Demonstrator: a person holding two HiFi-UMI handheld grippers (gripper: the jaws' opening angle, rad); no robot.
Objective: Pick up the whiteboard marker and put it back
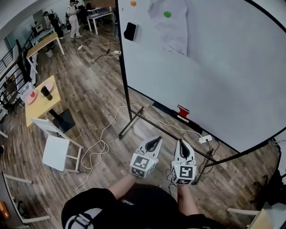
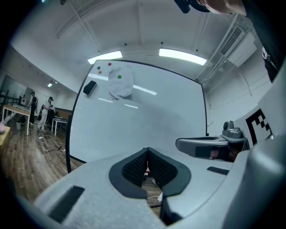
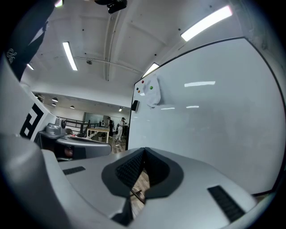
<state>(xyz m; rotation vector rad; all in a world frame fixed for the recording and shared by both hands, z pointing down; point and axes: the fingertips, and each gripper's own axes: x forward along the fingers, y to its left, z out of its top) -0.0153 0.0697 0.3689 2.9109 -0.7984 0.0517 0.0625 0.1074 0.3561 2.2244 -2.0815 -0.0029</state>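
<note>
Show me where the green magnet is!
In the head view, the green magnet sits near the top of the whiteboard, pinning a sheet of paper. It is right of the orange magnet and the black eraser.

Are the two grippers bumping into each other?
Apart. The head view shows a strip of wooden floor between the left gripper and the right gripper, which sit side by side.

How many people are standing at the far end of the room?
2. A person in light clothes stands by the white tables; a person in dark clothes stands just left, beside the long desk. The whiteboard may hide others.
</note>
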